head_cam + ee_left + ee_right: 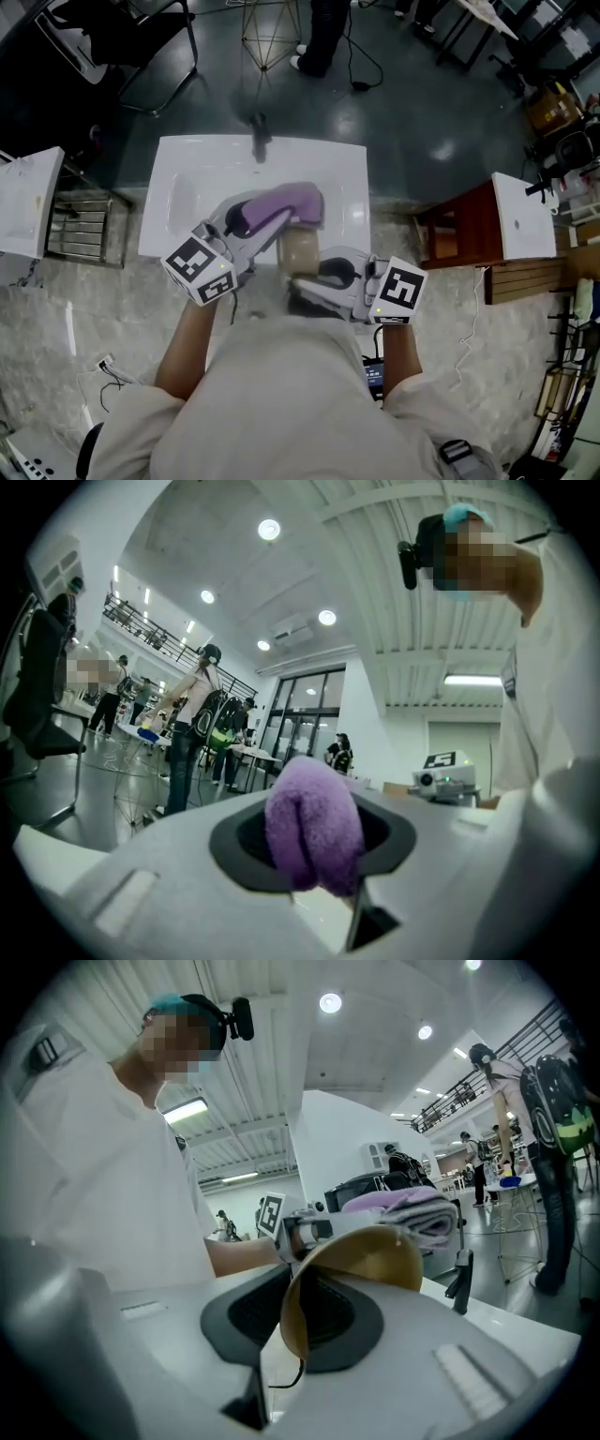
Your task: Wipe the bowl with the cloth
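Below, a white sink (187, 183) and faucet (260, 137) lie under cloth (286, 204) and bowl (302, 251).

The bowl (300, 251) is blurred, its far side under the cloth (286, 202).

White sink (187, 178) with dark faucet (260, 137), black chair (112, 37), reddish wooden stool (464, 225)

The floor (412, 112) is dark grey and glossy. 1 white washbasin (187, 187) with a dark faucet (260, 136) stands in the middle, another basin (525, 216) by a red-brown wooden stand (464, 230) at the right. Round lamps (269, 529) shine in the white ceiling (375, 564).
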{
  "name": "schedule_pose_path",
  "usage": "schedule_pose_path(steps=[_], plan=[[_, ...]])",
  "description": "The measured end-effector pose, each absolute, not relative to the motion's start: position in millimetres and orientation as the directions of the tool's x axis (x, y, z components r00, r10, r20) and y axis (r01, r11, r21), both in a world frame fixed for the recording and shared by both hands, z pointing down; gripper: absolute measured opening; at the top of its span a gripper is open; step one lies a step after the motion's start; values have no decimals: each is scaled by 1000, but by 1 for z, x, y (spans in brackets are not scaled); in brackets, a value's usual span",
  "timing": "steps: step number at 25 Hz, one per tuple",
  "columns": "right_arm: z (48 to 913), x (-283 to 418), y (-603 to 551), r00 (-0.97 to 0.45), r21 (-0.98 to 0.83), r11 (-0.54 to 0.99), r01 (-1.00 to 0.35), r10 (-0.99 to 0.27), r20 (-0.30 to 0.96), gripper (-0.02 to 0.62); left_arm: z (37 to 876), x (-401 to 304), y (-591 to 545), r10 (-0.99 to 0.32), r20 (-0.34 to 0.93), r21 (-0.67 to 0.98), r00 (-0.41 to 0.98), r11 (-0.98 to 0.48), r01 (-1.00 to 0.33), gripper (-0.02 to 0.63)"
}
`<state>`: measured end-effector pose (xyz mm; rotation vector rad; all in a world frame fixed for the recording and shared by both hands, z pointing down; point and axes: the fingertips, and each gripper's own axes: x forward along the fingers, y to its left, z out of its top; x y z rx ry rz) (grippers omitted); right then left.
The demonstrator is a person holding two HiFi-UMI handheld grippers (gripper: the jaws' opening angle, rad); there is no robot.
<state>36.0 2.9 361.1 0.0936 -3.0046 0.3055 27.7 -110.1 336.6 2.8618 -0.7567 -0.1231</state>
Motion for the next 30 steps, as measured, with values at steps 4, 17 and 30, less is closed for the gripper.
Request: schedule_pose_path(steps=[4,17,30], plan=[[353,39,4,-998,-214,976,-33,-22,52,40,354,23,-117,-516,-14,225,857,-836,-500,126],[323,64,-30,-980,-303,952,-45,-100,-171,17,392,36,-88,-368,37,208,929,-907,-367,123],[342,70,-75,-946,-356,898,-260,-311,-94,12,392,57,-60,-251,26,208,968,-946,-251,124]])
